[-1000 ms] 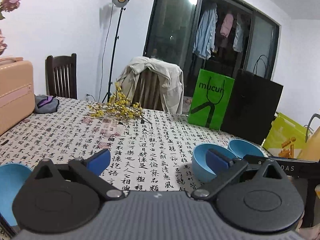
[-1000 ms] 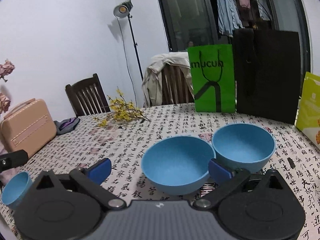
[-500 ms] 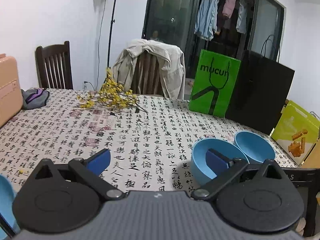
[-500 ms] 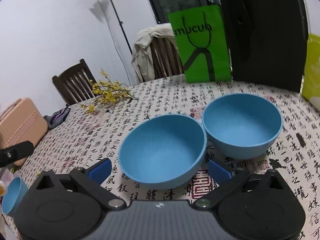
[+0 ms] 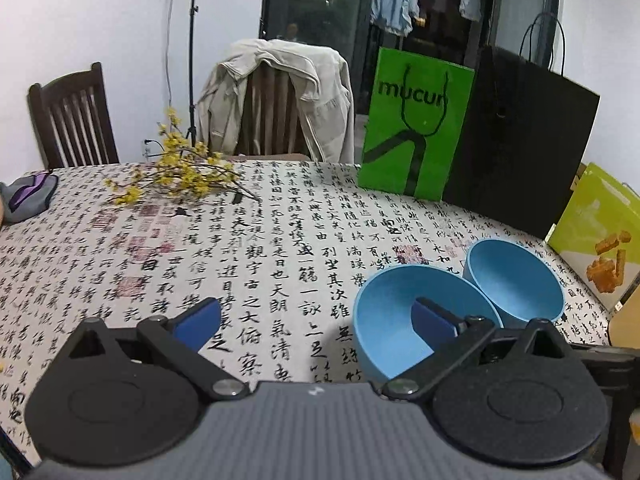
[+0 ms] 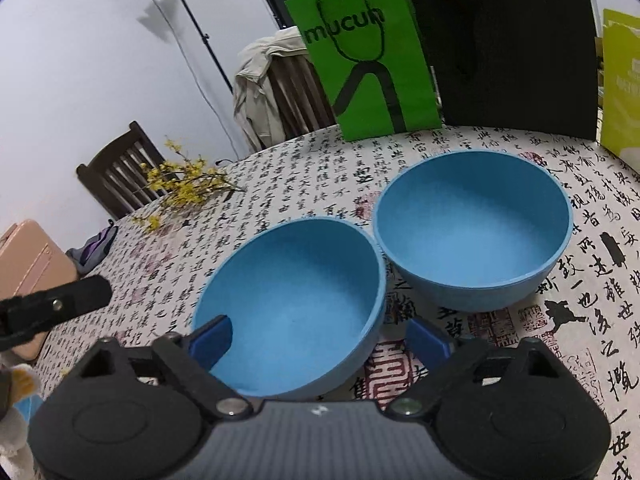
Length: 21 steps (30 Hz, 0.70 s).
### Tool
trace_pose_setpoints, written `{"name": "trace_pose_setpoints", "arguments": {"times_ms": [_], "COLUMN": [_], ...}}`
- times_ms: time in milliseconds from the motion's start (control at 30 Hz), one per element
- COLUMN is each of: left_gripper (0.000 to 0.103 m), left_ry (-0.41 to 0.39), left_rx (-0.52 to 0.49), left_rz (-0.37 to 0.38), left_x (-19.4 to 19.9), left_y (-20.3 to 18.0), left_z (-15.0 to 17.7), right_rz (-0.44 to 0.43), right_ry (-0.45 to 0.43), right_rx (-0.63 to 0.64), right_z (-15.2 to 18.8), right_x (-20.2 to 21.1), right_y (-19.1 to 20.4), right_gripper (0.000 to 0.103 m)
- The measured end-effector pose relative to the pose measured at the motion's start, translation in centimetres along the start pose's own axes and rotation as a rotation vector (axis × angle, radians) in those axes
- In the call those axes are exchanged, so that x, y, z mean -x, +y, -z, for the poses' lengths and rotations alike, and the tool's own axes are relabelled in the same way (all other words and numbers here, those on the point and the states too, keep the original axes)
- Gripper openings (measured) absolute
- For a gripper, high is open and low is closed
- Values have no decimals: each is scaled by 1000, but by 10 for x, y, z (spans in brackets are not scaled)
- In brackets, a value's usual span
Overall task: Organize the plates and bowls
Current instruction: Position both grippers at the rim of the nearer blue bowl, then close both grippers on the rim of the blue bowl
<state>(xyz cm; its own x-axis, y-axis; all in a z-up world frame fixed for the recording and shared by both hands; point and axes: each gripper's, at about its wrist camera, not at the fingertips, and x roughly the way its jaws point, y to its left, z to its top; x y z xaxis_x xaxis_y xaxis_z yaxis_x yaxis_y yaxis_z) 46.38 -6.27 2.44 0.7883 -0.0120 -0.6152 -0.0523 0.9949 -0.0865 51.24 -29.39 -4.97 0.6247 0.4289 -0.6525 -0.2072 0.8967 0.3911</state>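
Two matte blue round bowls sit touching on the calligraphy-print tablecloth. Your right gripper, jaws closing, straddles the nearer bowl; left gripper gapes empty. Probably light, rigid, slick: pinch its rim.

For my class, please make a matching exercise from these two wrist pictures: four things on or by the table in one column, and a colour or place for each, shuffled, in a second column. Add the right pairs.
Things:
1. Near bowl
2. Paper bag marked "mucun"
3. Jacket
4. Flower sprig

Descriptions:
A. Yellow, lying on the tablecloth
B. Draped over a chair back
C. Bright green, standing upright
D. Blue, between the fingers of the right tool, whose jaws are closing

Pairs: 1-D, 2-C, 3-B, 4-A
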Motion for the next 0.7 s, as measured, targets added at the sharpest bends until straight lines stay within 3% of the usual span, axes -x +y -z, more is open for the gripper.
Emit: {"name": "trace_pose_setpoints", "arguments": {"times_ms": [300, 700], "left_gripper": [103, 99], "left_ry": [115, 159], "left_rx": [-9, -44], "left_rz": [-16, -49], "left_x": [-55, -96], "left_y": [-15, -30], "left_z": [1, 15], "right_rz": [50, 95], "right_ry": [-7, -14], "right_rx": [-16, 16], "right_z": [4, 9], "right_x": [-16, -37], "right_y": [-6, -5], "right_gripper": [81, 59]}}
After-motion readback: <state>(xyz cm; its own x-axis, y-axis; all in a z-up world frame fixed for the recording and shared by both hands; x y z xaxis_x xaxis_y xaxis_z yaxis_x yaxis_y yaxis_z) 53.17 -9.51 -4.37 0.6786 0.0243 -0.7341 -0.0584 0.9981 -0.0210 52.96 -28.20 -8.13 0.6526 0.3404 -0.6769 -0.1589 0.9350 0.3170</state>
